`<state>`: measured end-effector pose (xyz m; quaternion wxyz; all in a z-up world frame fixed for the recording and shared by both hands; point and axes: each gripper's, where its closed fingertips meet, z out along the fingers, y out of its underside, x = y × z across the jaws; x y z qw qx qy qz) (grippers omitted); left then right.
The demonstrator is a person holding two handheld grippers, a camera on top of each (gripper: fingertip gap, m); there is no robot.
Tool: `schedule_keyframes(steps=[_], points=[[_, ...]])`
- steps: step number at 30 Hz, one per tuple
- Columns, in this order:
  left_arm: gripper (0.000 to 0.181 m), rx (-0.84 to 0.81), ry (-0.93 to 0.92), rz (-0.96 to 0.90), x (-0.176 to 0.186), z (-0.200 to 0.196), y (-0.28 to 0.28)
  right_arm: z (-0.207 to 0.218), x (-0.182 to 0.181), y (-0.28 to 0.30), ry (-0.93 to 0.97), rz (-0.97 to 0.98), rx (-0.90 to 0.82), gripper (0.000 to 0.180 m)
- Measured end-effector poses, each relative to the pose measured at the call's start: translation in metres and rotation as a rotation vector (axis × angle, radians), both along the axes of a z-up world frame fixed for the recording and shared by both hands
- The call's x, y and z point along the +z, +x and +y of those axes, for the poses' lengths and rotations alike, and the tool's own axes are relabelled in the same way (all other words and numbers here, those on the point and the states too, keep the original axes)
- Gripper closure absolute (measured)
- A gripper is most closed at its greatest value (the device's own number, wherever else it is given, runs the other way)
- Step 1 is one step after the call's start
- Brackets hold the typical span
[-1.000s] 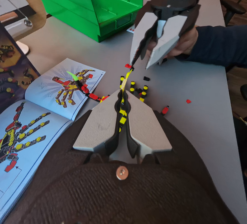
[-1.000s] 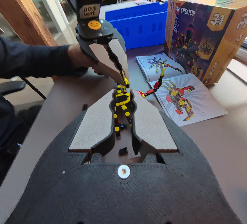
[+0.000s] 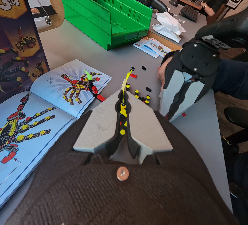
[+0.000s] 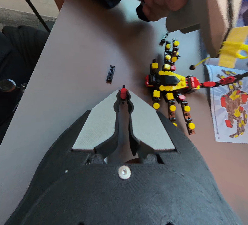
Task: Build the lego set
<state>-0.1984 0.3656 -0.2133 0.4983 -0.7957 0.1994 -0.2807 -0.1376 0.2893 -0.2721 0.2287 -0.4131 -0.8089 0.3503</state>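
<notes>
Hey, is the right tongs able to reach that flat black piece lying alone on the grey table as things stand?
Probably not yet: the right tongs are shut on a small red brick. The flat black piece lies just ahead on bare grey table, nothing between.

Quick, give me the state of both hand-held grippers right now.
Left hand-held gripper: shut on the yellow strip.
Right hand-held gripper: shut on the small red piece.

The left claw (image 3: 122,94) pinches the yellow-black lego model (image 3: 122,111); the right claw (image 3: 173,113) apparently touches the table (image 3: 80,46).
</notes>
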Motion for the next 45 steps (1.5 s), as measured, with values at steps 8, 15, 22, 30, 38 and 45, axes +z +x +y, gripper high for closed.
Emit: schedule_keyframes(steps=[8, 15, 22, 30, 38, 45], points=[[0.181, -0.063, -0.017, -0.044, 0.001, -0.006, 0.011, 0.047, 0.051, -0.017, -0.100, 0.279, -0.244, 0.176], [0.181, -0.099, 0.001, 0.034, -0.004, -0.010, 0.020, 0.063, 0.058, -0.018, -0.116, 0.331, -0.313, 0.176], [0.181, -0.115, -0.008, 0.065, -0.009, -0.012, 0.023, 0.064, 0.059, -0.018, -0.105, 0.342, -0.320, 0.176], [0.181, -0.106, -0.007, 0.089, -0.011, -0.011, 0.022, 0.071, 0.060, -0.018, -0.095, 0.354, -0.349, 0.175], [0.181, -0.106, 0.033, 0.181, -0.015, -0.011, 0.024, 0.071, 0.059, -0.018, -0.090, 0.351, -0.350, 0.175], [0.181, -0.130, 0.049, 0.210, -0.017, -0.014, 0.030, 0.070, 0.058, -0.019, -0.093, 0.349, -0.349, 0.175]])
